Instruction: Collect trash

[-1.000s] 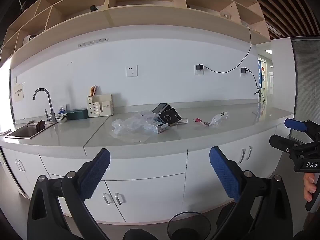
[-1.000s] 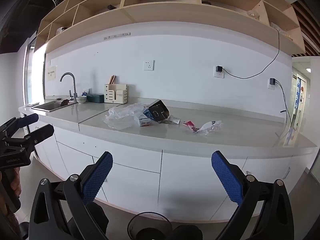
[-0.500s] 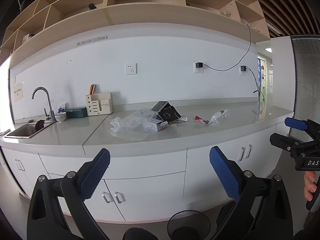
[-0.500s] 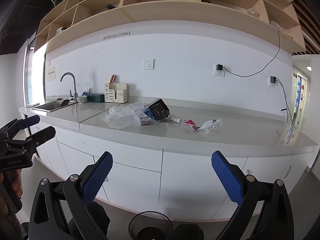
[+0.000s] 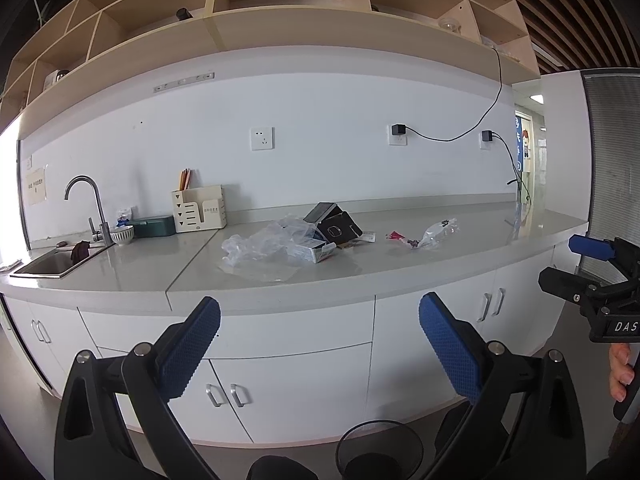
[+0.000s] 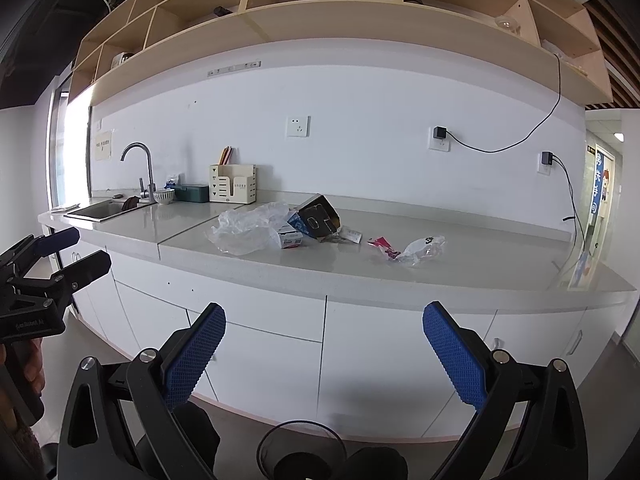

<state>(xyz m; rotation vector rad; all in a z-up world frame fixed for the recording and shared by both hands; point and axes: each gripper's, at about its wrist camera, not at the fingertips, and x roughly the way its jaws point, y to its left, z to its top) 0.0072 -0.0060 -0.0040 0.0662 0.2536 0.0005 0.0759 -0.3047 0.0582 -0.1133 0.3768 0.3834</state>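
Left gripper [image 5: 319, 350]: jaws apart, empty. Right gripper [image 6: 324, 356]: jaws apart, empty. Mesh bin [image 5: 379, 450]: floor, 6 o'clock. Trash on countertop [image 5: 460, 264], 12 o'clock: plastic bag [image 5: 262, 245], black box [image 5: 334, 226], crumpled wrapper [image 5: 436, 234] at 1 o'clock.

I'm facing an office pantry kitchen: a long grey counter [image 5: 460, 256] with sink [image 5: 56, 264] and tap [image 5: 86, 204], white cabinets [image 5: 288, 380] below, open wooden shelves [image 5: 280, 4] above, wall sockets [image 5: 262, 139].
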